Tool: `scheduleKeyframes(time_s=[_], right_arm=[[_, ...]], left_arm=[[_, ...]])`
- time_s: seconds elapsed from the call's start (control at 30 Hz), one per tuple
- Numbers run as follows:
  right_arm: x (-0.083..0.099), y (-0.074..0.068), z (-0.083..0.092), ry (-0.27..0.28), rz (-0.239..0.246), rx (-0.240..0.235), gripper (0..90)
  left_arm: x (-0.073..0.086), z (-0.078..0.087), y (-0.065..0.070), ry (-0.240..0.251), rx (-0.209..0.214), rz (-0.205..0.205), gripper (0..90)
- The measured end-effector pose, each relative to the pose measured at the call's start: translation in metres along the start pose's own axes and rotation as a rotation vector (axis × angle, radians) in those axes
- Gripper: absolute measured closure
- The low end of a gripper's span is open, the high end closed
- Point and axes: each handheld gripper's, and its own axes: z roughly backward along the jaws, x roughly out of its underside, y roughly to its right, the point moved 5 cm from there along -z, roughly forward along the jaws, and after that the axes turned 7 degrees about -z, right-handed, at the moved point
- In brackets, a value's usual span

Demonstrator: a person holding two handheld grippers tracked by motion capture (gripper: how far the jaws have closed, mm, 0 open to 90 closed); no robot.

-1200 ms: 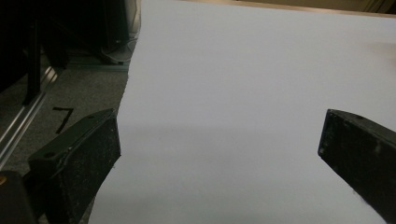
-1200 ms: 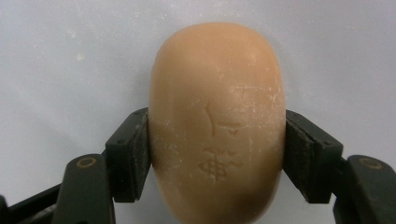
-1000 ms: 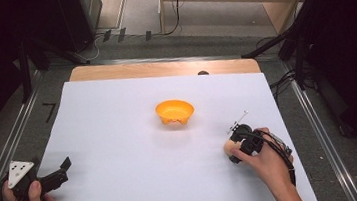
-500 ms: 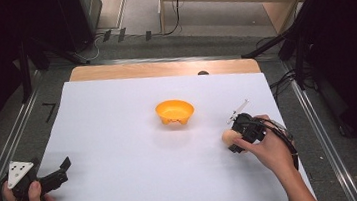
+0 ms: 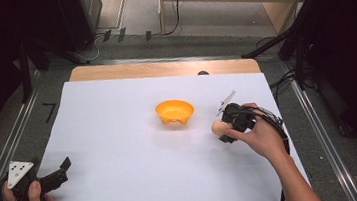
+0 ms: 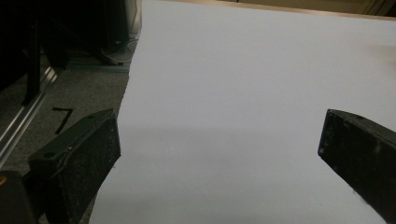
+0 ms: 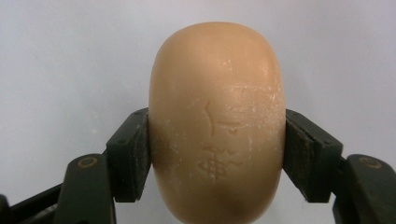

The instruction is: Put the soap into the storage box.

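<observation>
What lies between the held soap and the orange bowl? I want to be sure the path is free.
Nothing visible does. The right gripper is clamped on the soap, and only bare white sheet separates it from the orange bowl up and to its left.

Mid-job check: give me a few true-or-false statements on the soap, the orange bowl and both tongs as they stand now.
1. The right tongs are shut on the bar of soap. True.
2. The soap lies inside the orange bowl. False: it is in the right tongs, to the bowl's right.
3. The left tongs hold a spoon. False: their jaws stand open with nothing between them.
4. The bowl stands on the white sheet. True.
5. The soap has a mark stamped on its face. True.
</observation>
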Motion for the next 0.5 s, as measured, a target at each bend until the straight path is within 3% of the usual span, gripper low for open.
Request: scheduleKeyframes(time_s=[0.07,0.17,0.3,0.5], right_arm=[[-0.003,0.0,0.001,0.005,0.01,-0.004,32.7],[-0.015,-0.001,0.002,0.022,0.067,0.009,32.7],[-0.022,-0.002,0.002,0.022,0.109,0.018,32.7],[-0.032,-0.001,0.002,0.023,0.146,0.02,32.7]], left_arm=[[0.0,0.0,0.0,0.0,0.0,0.0,0.0],[0.0,0.0,0.0,0.0,0.0,0.0,0.0],[0.0,0.0,0.0,0.0,0.001,0.0,0.0],[0.0,0.0,0.0,-0.001,0.002,-0.001,0.0]])
